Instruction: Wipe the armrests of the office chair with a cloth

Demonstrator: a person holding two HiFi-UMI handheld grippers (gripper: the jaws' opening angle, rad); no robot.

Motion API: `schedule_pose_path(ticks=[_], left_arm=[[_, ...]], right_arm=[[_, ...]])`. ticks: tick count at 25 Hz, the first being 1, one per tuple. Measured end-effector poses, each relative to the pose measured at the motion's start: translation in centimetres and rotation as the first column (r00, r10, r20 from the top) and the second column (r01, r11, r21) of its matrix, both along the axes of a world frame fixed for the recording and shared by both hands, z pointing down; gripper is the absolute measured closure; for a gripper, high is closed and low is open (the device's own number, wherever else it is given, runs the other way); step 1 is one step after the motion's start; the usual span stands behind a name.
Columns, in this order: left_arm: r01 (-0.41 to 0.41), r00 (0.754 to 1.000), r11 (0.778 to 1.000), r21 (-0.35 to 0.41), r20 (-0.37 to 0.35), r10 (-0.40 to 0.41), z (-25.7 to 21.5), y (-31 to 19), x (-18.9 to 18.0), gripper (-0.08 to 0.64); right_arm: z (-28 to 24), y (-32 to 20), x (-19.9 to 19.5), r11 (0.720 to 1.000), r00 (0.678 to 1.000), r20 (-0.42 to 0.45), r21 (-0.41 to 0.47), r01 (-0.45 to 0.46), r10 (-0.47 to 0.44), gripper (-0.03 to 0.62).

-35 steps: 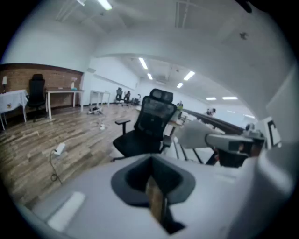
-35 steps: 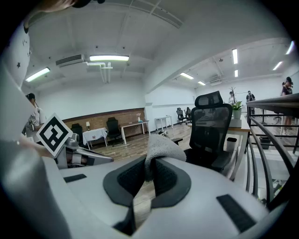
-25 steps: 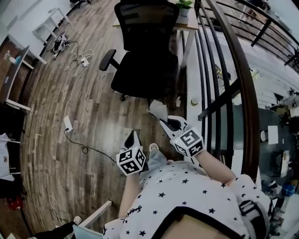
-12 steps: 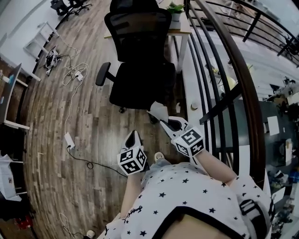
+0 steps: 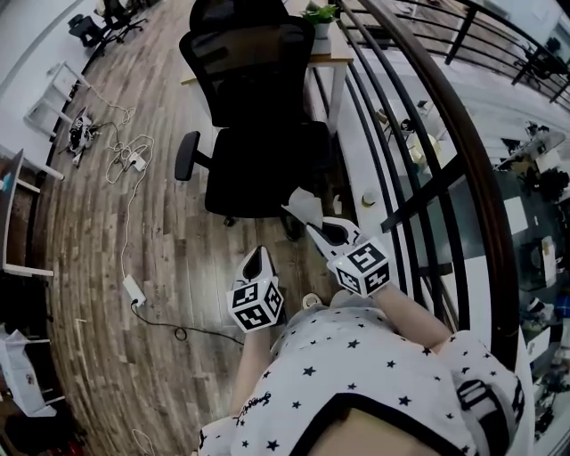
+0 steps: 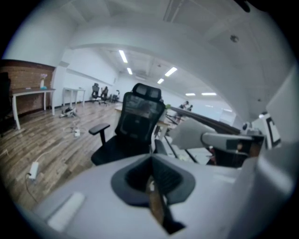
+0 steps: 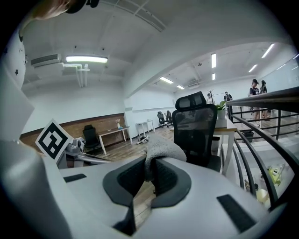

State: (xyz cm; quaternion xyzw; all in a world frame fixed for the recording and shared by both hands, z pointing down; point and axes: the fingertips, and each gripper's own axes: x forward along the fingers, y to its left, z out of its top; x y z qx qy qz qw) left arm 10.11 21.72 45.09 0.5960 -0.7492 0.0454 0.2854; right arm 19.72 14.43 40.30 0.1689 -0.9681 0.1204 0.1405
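A black office chair (image 5: 254, 107) stands on the wood floor ahead of me, its left armrest (image 5: 186, 153) sticking out to the side. Its other armrest is hidden in the head view. My right gripper (image 5: 313, 228) is shut on a light grey cloth (image 5: 302, 206), held in the air short of the seat. The right gripper view shows the cloth (image 7: 159, 148) bunched between the jaws, the chair (image 7: 196, 128) beyond it. My left gripper (image 5: 256, 260) hangs lower and to the left, shut and holding nothing. In the left gripper view the chair (image 6: 135, 126) and armrest (image 6: 99, 128) lie ahead.
A dark metal railing (image 5: 445, 142) runs along the right, close to the chair. A desk with a potted plant (image 5: 321, 14) stands behind the chair. Cables and a power strip (image 5: 134, 289) lie on the floor at left. White tables (image 5: 53, 111) line the left wall.
The view has moved closer to the chair, which now looks larger and sits further left. Both grippers keep their pose, the right one still shut on the cloth.
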Motion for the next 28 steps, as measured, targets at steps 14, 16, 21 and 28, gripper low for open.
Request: schedule_pose_path(ticks=[14,16,21,28], left_arm=[[-0.024,0.999,1.0,0.004,-0.046,0.024,0.9,-3.2,-2.1,0.554],[-0.018,0.999,1.0,0.0,-0.047,0.018,1.1,-3.7,-2.5,0.554],[-0.009,0.999,1.0,-0.025,-0.038,0.008,2.2,-6.1,-3.6,0.554],[-0.041,0.999,0.998,-0.053,-0.021,0.04,2.1,-11.2,-5.2,0.554]], right_arm=[[0.8,-4.3,0.3,0.996,0.995,-0.061,0.016,-0.084,0.085,0.561],[0.8,-5.4,0.3,0.996,0.994,-0.059,0.02,-0.093,0.094,0.561],[1.1,-8.8,-0.7,0.996,0.995,-0.049,0.022,-0.092,0.093,0.561],[1.8,-14.0,-3.1,0.996,0.995,-0.056,0.005,-0.086,0.086,0.561]])
